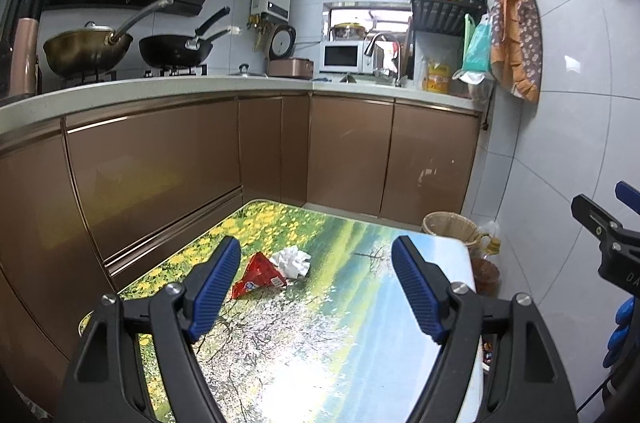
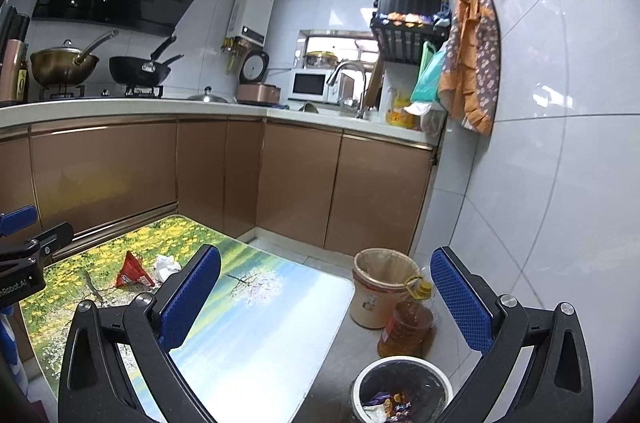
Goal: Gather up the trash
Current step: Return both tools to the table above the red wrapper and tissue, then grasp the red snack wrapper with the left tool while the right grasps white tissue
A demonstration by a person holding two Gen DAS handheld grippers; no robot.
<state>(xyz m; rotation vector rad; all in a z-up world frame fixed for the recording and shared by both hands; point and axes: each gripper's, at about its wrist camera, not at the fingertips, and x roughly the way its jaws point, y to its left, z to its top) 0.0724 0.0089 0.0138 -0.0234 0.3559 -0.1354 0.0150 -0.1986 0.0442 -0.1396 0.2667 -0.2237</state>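
A red snack wrapper (image 1: 258, 276) and a crumpled white tissue (image 1: 291, 262) lie side by side on the flower-print table (image 1: 304, 335). My left gripper (image 1: 316, 255) is open and empty above the table, the trash just beyond its left finger. My right gripper (image 2: 326, 263) is open and empty, over the table's right edge; the wrapper (image 2: 132, 271) and tissue (image 2: 166, 266) lie to its left. A black-lined trash bin (image 2: 402, 393) holding wrappers stands on the floor below it.
A beige bin (image 2: 380, 287) and an oil bottle (image 2: 406, 327) stand on the floor right of the table. Brown cabinets (image 1: 160, 163) and a counter with pans, sink and microwave lie behind. A tiled wall (image 2: 540, 183) is at the right.
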